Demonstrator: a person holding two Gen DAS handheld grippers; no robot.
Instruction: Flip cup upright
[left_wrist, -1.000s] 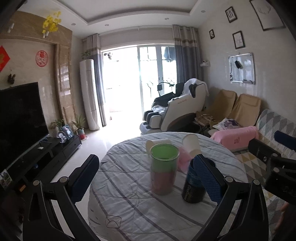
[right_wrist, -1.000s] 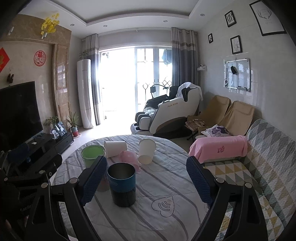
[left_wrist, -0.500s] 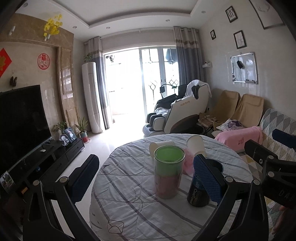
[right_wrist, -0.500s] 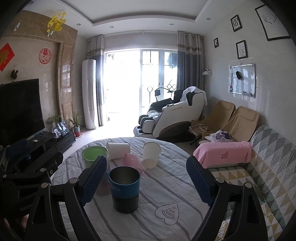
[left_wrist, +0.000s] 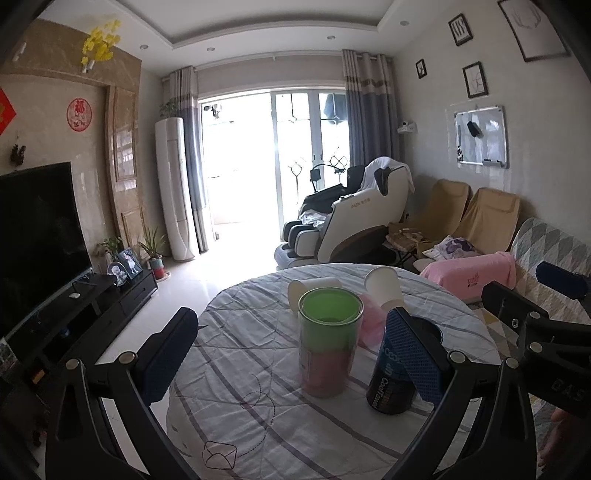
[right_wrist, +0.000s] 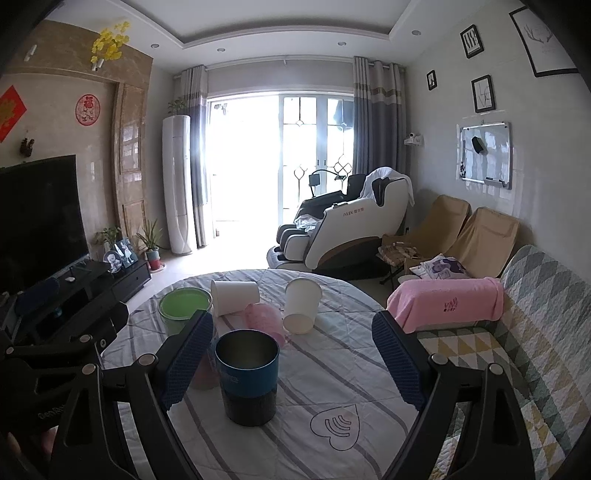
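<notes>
On the round table (left_wrist: 258, 424) (right_wrist: 332, 424) stand a green and pink cup (left_wrist: 328, 341) (right_wrist: 183, 308) and a blue and black cup (left_wrist: 395, 380) (right_wrist: 248, 373), both upright and open at the top. Behind them a white paper cup (left_wrist: 312, 290) (right_wrist: 234, 297) lies on its side, a pink cup (left_wrist: 371, 323) (right_wrist: 264, 319) lies tipped, and another white paper cup (left_wrist: 384, 290) (right_wrist: 301, 304) leans tilted. My left gripper (left_wrist: 291, 363) is open in front of the green cup. My right gripper (right_wrist: 291, 360) is open, the blue cup just right of its left finger. Both are empty.
A striped cloth covers the table. A sofa (right_wrist: 535, 314) with a pink towel (right_wrist: 450, 302) runs along the right. A massage chair (right_wrist: 343, 229) stands behind the table. A TV (left_wrist: 37, 236) on a low black cabinet is at the left.
Both grippers have drawn back and risen slightly; the cups sit lower in both views. No cup has moved. Both grippers stay open.
</notes>
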